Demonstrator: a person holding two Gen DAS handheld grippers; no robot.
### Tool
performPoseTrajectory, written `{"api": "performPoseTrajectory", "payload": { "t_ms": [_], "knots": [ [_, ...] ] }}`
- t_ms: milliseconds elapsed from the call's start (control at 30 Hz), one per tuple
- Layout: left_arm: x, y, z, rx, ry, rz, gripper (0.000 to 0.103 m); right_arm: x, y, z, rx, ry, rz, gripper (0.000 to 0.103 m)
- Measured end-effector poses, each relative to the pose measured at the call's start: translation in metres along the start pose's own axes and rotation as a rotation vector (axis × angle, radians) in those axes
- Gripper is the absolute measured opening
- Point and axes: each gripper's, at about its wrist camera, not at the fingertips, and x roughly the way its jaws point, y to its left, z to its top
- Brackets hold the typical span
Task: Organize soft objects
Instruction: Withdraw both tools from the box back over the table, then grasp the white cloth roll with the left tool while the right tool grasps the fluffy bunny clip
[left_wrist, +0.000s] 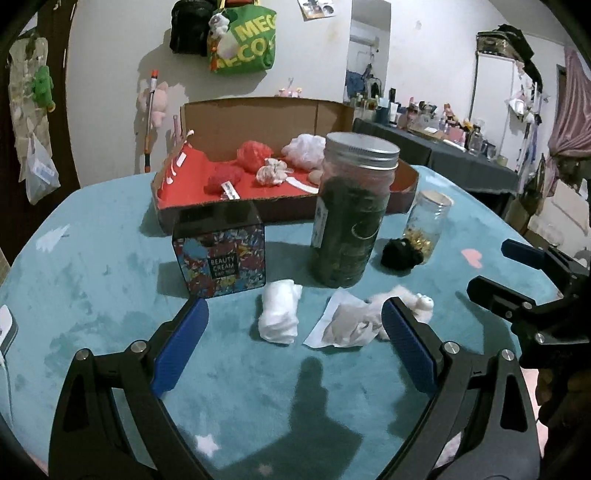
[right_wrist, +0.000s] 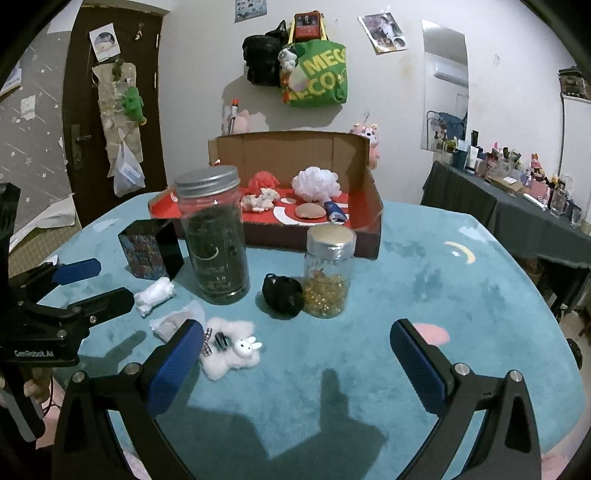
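Both grippers, left (left_wrist: 293, 319) and right (right_wrist: 291, 345), hang spread apart and empty, fluffy white bunny clip (right_wrist: 231, 349) at right's 9 o'clock.

Each claw is built from matte black, angular arms with triangular cut-outs near the base. The left claw (left_wrist: 293, 325) carries two long fingers faced with textured blue pads (left_wrist: 181, 345), and round silver screws (left_wrist: 137, 346) sit at the joints behind them. The right claw (right_wrist: 293, 350) has the same make: black frame, ribbed blue pads (right_wrist: 173, 369), silver screw heads (right_wrist: 460, 368) on the knuckles. Seen from the right wrist camera, the left claw's black body bears small white lettering reading "GenRobot.AI" (right_wrist: 34, 353), with more small silver screws along its linkage. Part of a hand (right_wrist: 33, 387) shows beneath that body.
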Motion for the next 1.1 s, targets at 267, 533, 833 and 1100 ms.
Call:
{"api": "performPoseTrajectory", "payload": {
  "t_ms": [267, 533, 833, 1100],
  "knots": [
    [0.012, 0.006, 0.001, -0.012, 0.035, 0.004, 0.096, 0.013, 0.001, -0.003, 0.001, 0.036, 0.019, 0.103],
    [0.028, 0.016, -0.001, -0.032, 0.103, 0.01, 0.096, 0.029, 0.008, -0.008, -0.012, 0.083, 0.06, 0.103],
    [0.046, 0.02, 0.005, -0.017, 0.148, -0.011, 0.077, 0.053, 0.022, -0.013, -0.076, 0.165, 0.163, 0.1],
    [0.062, 0.018, 0.004, -0.002, 0.194, -0.067, 0.032, 0.063, 0.032, -0.012, -0.141, 0.191, 0.231, 0.064]
  ]
}}
